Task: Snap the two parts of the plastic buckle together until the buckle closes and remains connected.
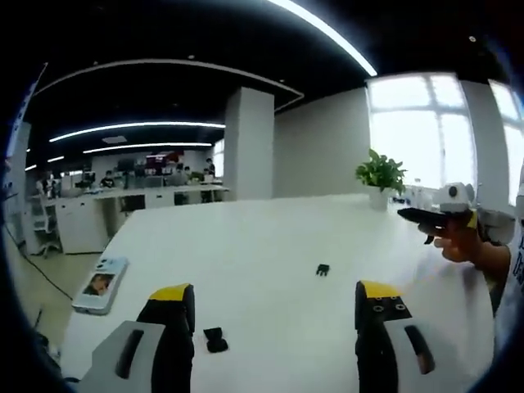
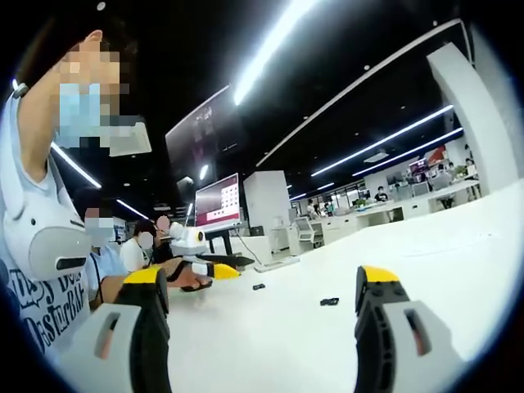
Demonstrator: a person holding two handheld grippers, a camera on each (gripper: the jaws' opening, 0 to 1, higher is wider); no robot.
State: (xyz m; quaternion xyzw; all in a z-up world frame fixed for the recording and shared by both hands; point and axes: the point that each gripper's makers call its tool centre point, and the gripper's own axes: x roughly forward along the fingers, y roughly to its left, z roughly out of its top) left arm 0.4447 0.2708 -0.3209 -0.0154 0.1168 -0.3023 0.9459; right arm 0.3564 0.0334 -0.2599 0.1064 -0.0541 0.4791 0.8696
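table (image 1: 270, 246): smooth matt white top | buckle parts (image 1: 322, 269) (image 1: 215, 339): dull black plastic | left gripper (image 1: 274, 327): matt black jaws, yellow tips, grey plastic shells

Left tool (image 1: 274, 307) – black jaws, yellow tips, grey housings, right tool (image 2: 262, 295) alike, white printed T-shirt (image 2: 41, 319)

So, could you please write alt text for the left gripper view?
Two small black buckle parts lie apart on a white table, beyond the open left hand-held gripper. The right hand-held gripper hovers at the right edge; a potted plant stands behind.
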